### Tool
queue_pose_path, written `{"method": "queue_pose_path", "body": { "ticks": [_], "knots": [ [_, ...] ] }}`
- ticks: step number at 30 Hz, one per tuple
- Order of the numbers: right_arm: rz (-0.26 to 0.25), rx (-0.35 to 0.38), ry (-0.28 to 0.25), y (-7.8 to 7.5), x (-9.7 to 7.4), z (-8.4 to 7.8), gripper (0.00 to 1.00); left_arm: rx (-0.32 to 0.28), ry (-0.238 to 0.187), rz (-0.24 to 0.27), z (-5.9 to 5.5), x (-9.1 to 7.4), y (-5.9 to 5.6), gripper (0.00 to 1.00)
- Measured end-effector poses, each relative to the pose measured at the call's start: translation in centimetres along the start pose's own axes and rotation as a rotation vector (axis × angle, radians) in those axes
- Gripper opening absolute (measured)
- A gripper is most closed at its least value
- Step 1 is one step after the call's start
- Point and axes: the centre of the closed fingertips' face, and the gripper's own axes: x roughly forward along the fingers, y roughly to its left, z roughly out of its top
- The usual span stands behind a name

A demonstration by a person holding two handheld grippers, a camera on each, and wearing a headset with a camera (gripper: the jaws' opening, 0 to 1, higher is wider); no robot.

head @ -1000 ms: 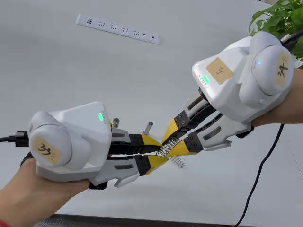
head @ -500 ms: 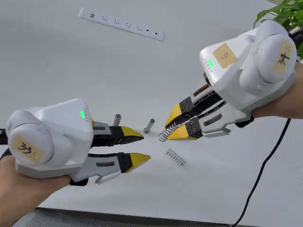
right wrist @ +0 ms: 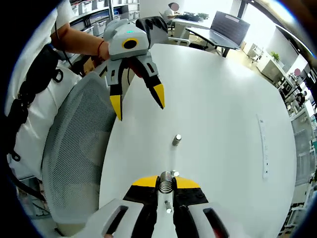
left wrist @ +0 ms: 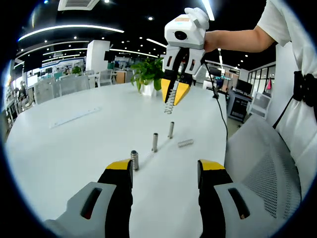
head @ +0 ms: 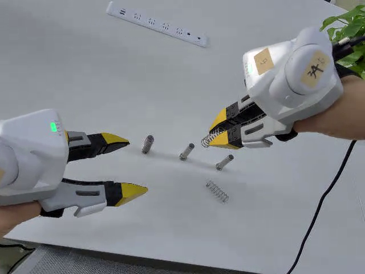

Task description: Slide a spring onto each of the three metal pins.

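The white desk (head: 85, 68) carries everything; a power strip (head: 157, 24) lies along its far edge; a plant (head: 348, 28) stands by the far right corner.

The left gripper (head: 137, 164) hovers over the near left corner, its jaws spread wide and holding nothing; the right gripper (head: 219, 136) hangs above the middle of the desk, its jaws pinching one spring (head: 209, 138) by its end, the rest of the coil sticking out free.

Three metal pins stand in a row at mid-desk; the left pin (head: 147, 144) already wears a coil; the middle pin (head: 186, 151) and the right pin (head: 224, 162) look bare; a loose spring (head: 217, 191) lies just nearer the front edge.

Risks, as I judge them: the held coil is gripped at one end only, so it may droop or swing and catch on a pin's tip rather than slide over it; a sideways push could tip a pin, if they are not fixed, which I cannot tell; squeezing harder may shoot the coil out of the jaws.
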Motion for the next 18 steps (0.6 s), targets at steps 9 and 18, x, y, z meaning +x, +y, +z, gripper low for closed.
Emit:
{"method": "queue_pose_path", "body": {
  "ticks": [9,18],
  "knots": [
    [0.005,0.031,0.023,-1.7,2.6,-0.7,0.07,-0.025,-0.034,0.012,-0.1,-0.6,1.1,0.7],
    [0.028,0.034,0.05,-1.9,4.3,-1.0,0.07,-0.04,-0.053,-0.004,-0.3,-0.4,1.3,0.83]
  ]
}}
